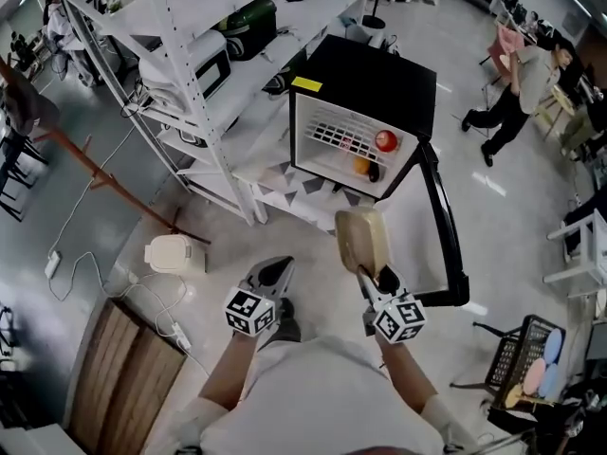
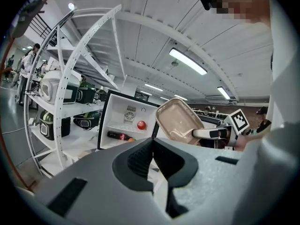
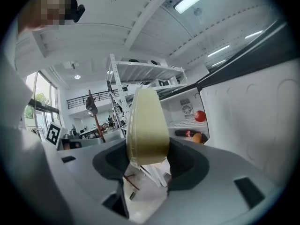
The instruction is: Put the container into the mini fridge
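Observation:
The black mini fridge [image 1: 365, 83] stands on a low white table [image 1: 275, 180], its door [image 1: 442, 221] swung open to the right. Inside lie a red fruit [image 1: 385, 140], an orange [image 1: 361, 166] and a cola bottle [image 2: 118, 136]. My right gripper [image 1: 377, 278] is shut on a beige lidded container [image 1: 362, 238], held on edge in front of the fridge opening. In the right gripper view the container [image 3: 147, 125] fills the gap between the jaws. My left gripper [image 1: 273, 275] hangs beside it to the left, shut and empty, its pads [image 2: 140, 161] meeting.
A white shelving rack [image 1: 204, 83] with kitchen appliances stands left of the fridge. A white appliance [image 1: 171, 252] and cables lie on the floor, next to a wooden board [image 1: 123, 368]. A person [image 1: 517, 88] walks at the back right. A black basket cart [image 1: 524, 356] stands at right.

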`<action>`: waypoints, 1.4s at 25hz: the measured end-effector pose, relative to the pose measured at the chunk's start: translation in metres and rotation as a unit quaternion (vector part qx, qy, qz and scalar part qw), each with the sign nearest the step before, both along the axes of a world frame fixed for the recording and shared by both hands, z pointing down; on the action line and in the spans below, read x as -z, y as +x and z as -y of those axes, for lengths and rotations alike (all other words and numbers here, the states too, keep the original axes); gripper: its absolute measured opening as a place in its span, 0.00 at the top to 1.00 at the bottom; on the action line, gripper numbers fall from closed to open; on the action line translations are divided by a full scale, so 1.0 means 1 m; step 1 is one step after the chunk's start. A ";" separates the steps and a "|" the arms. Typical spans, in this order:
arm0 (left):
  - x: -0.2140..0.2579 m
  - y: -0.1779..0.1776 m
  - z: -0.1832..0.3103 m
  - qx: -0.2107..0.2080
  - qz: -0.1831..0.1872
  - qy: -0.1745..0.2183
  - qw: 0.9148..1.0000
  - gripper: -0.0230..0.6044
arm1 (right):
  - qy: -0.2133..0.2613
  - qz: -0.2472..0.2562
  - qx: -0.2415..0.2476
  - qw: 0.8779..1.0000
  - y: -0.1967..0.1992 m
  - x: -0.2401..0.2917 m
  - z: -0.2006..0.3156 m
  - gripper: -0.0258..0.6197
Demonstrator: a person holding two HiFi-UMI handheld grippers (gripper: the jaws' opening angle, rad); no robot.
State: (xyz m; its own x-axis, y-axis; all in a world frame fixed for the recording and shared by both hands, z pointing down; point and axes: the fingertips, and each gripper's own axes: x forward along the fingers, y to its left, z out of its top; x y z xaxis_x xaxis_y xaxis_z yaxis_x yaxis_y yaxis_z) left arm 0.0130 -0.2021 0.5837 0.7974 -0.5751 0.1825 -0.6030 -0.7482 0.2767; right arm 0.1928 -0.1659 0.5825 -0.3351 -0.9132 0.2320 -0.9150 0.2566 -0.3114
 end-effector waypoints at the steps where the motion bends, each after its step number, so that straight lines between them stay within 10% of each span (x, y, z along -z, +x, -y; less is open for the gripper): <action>1: -0.001 -0.002 0.008 -0.002 -0.001 -0.002 1.000 0.96 | -0.002 0.001 -0.001 1.000 -0.001 -0.001 0.009 0.60; 19: -0.018 -0.035 0.098 -0.058 0.000 -0.019 0.998 0.96 | -0.080 0.108 -0.051 0.990 -0.010 -0.040 0.134 0.60; 35: -0.019 -0.043 0.125 -0.019 -0.008 -0.026 0.999 0.96 | -0.125 0.219 -0.045 0.967 -0.006 -0.072 0.217 0.60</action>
